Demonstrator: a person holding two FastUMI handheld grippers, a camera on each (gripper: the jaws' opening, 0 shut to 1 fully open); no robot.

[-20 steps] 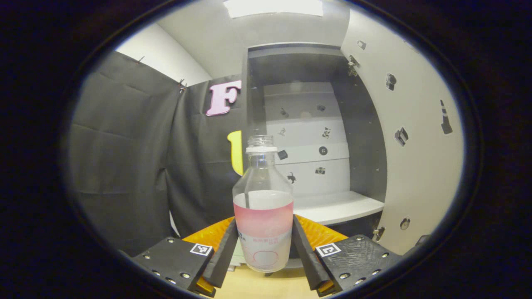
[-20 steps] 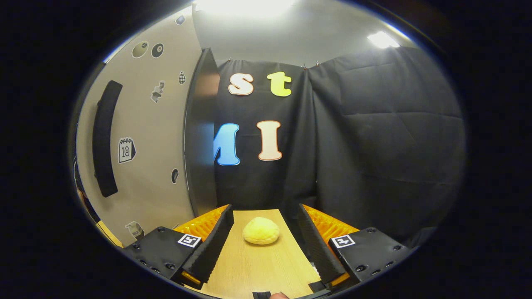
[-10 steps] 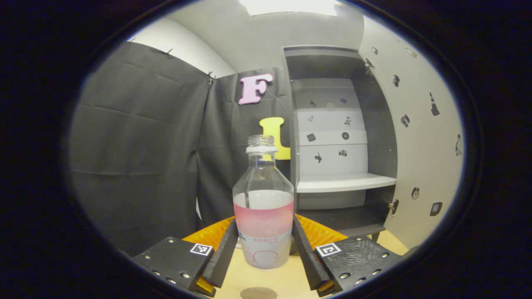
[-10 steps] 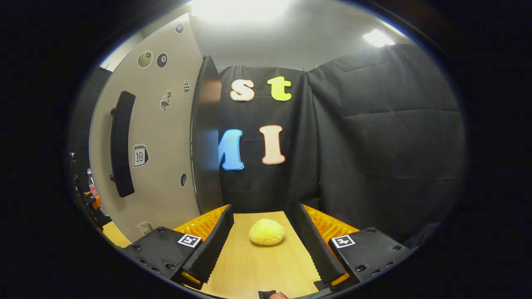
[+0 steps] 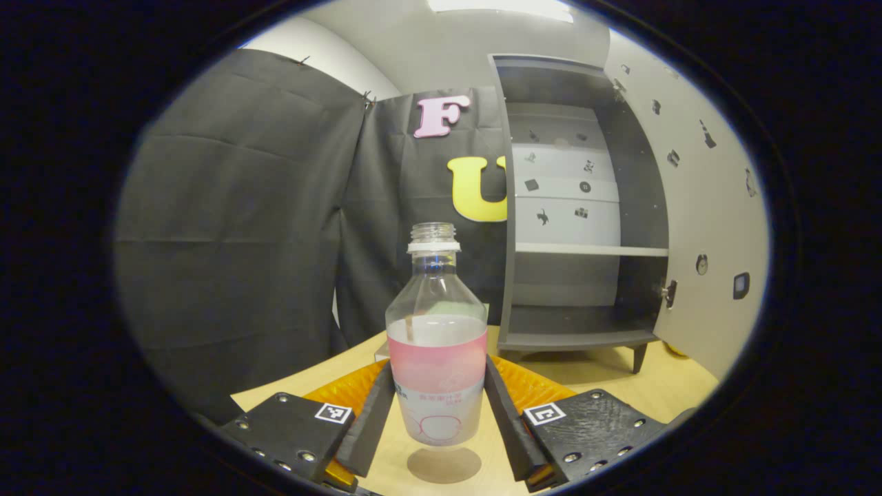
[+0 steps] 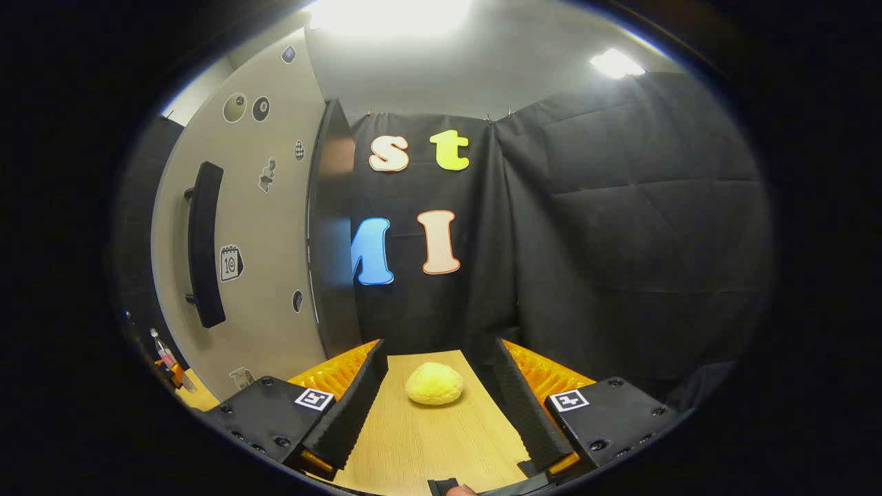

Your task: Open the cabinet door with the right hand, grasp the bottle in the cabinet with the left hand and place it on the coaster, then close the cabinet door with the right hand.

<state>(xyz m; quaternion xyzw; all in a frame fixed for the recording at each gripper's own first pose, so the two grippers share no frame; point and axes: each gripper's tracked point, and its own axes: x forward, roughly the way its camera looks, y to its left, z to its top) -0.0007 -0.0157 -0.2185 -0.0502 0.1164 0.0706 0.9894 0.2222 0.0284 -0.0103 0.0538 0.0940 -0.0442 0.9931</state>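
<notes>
Left gripper view: left tongs clamp the upright bottle just above the coaster on the worktop. Right tongs stand apart beside the open cabinet door.

The bottle is clear plastic with a pink band, a white lower label with a thin red ring drawn on it, and a white neck ring. The coaster is brown-grey. The table is light wood colour. The cabinet is dark grey with a white back panel. Its door is cream, dotted with small black-and-white stickers, and its handle is black. The bun is pale yellow.
</notes>
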